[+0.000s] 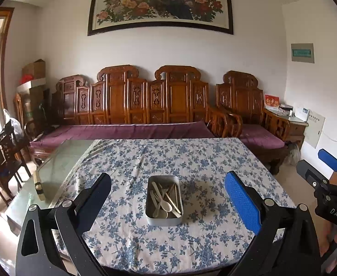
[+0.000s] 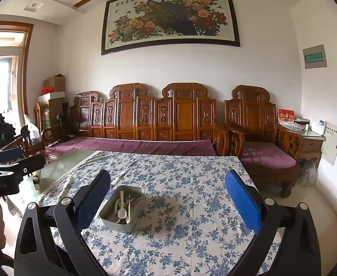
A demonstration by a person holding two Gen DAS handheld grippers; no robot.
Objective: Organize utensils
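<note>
On the blue-flowered tablecloth, near the middle of the table, sits the metal tin holding the pale utensils, all piled together. In my left wrist view the tin's long axis runs straight away from me, toward the carved wooden sofa. The utensils lie roughly along that axis, with a spoon showing its bowl at the near end. In my right wrist view the tin is angled, its far end leaning to the right. My left gripper has its fingers spread wide apart, holding nothing, with the tin between them but farther off. My right gripper is likewise spread wide and empty, the tin just beside its left finger.
</note>
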